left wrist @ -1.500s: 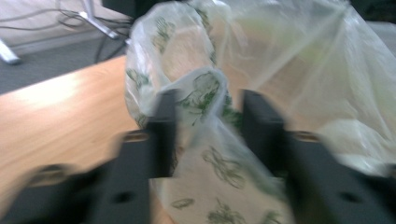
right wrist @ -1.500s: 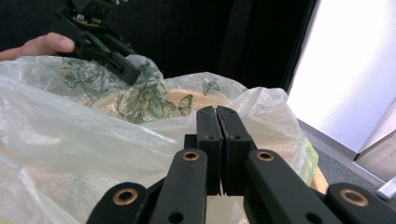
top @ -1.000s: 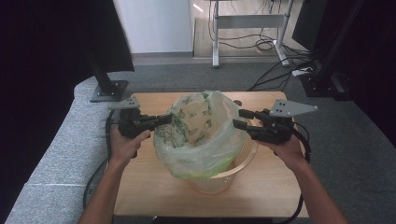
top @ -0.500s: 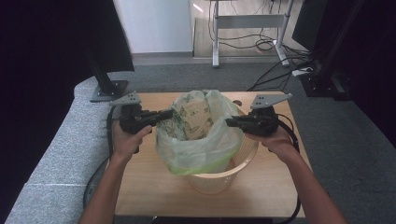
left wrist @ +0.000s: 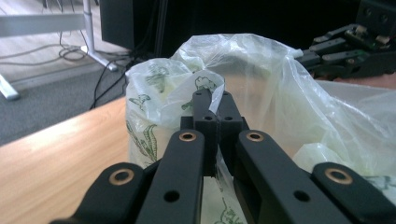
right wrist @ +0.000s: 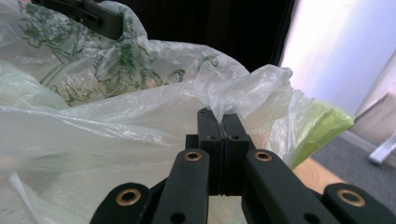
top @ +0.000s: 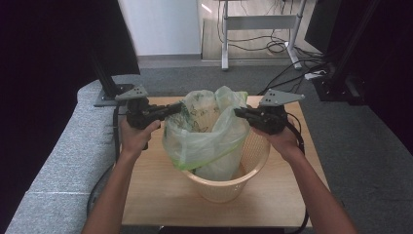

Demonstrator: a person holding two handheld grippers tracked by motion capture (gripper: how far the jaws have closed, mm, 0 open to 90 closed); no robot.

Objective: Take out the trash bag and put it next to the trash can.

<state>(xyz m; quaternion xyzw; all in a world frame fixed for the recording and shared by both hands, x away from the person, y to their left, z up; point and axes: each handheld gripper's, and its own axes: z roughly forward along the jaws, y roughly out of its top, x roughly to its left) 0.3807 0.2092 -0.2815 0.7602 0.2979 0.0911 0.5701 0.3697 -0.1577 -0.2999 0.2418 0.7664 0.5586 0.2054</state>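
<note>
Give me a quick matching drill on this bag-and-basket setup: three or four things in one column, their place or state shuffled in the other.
Things:
1. left gripper
2. right gripper
3. plastic bag
4. basket

Places or states:
A. stands on the wooden table, pale and woven, with the bag hanging into it
B. shut on the bag's edge on the side printed with green leaves
C. thin and see-through, its mouth held up between the two grippers
D. shut on the bag's plain, unprinted edge

Pairs: 1-B, 2-D, 3-C, 4-A
</note>
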